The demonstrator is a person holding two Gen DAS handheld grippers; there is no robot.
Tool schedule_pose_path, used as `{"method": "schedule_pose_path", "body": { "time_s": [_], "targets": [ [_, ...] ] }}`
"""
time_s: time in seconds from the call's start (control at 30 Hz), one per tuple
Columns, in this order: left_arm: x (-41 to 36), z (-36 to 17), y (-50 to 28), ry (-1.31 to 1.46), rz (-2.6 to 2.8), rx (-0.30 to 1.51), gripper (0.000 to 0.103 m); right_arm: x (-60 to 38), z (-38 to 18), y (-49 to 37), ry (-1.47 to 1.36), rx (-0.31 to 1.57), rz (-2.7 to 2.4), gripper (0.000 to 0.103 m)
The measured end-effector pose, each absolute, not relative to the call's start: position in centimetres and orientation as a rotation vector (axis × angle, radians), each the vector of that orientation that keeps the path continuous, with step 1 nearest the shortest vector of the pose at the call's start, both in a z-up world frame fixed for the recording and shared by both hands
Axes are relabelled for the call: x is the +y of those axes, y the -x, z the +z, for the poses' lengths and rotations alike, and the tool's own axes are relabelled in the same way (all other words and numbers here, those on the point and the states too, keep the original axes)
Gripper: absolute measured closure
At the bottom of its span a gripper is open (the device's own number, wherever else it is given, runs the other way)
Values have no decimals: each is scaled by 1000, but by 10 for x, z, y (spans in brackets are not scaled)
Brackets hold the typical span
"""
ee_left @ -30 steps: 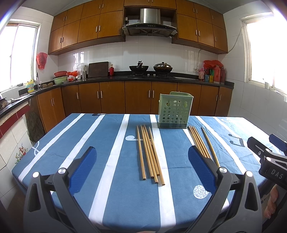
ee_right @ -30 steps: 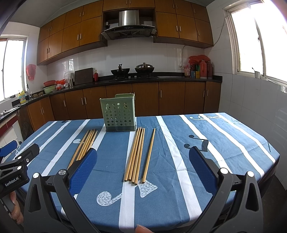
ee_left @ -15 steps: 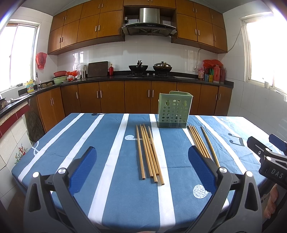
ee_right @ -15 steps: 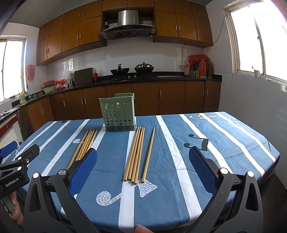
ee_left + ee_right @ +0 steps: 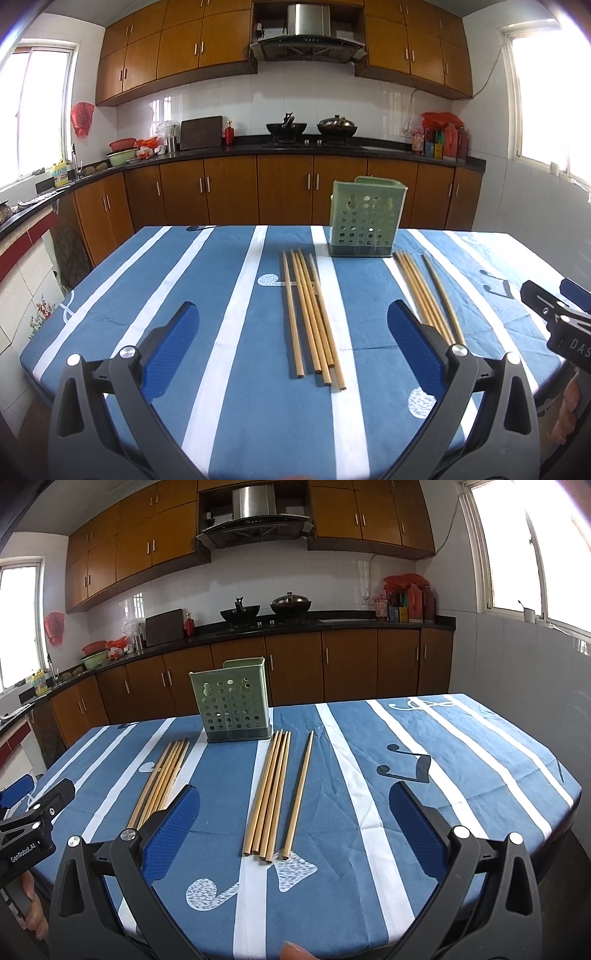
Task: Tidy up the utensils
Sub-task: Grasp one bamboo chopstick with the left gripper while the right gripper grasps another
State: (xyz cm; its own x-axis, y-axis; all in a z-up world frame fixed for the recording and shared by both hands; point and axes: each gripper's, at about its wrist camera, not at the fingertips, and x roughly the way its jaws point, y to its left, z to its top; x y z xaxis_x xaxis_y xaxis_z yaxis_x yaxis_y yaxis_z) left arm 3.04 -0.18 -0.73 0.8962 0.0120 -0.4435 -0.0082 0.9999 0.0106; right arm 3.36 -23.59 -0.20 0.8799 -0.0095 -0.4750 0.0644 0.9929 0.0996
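Note:
A green perforated utensil holder (image 5: 364,221) stands upright at the far middle of the table; it also shows in the right wrist view (image 5: 232,705). Two groups of wooden chopsticks lie flat in front of it: a left bundle (image 5: 312,317) (image 5: 160,781) and a right bundle (image 5: 428,295) (image 5: 275,794), with one chopstick (image 5: 299,794) a little apart. My left gripper (image 5: 291,339) is open and empty above the near edge, facing the left bundle. My right gripper (image 5: 293,819) is open and empty, facing the right bundle.
The table wears a blue cloth with white stripes (image 5: 207,295). Its near edge lies just under both grippers. Each gripper shows at the side of the other's view, the right (image 5: 561,321) and the left (image 5: 29,823). Kitchen cabinets and a counter stand behind.
Both views have shifted only slightly; the chopsticks and holder lie as before. Both grippers stay open.

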Motion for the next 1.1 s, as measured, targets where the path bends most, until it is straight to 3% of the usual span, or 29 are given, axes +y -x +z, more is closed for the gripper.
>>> {"method": "schedule_pose_path", "body": {
  "time_s": [0.3,0.47,0.63,0.67,0.8,1.03,1.1],
  "targets": [
    [11,-26,-79,-9,31,581,4,-251,-29,-83,-143,661,-66,3],
    [27,-37,-105,16,37,659,4,-257,-52,-117,-152,796,-73,23],
    [44,-45,-124,66,18,717,4,-260,-70,-151,-186,898,-57,54],
    [46,-46,-128,65,17,728,5,-260,-72,-156,-193,911,-52,55],
    [47,-54,-139,60,8,771,20,-254,-76,-172,-184,934,-39,57],
    [39,-71,-158,67,-47,861,44,-253,-90,-178,-123,946,-59,90],
    [35,-77,-165,66,-61,892,57,-259,-90,-179,-135,948,-68,94]
  ]
}}
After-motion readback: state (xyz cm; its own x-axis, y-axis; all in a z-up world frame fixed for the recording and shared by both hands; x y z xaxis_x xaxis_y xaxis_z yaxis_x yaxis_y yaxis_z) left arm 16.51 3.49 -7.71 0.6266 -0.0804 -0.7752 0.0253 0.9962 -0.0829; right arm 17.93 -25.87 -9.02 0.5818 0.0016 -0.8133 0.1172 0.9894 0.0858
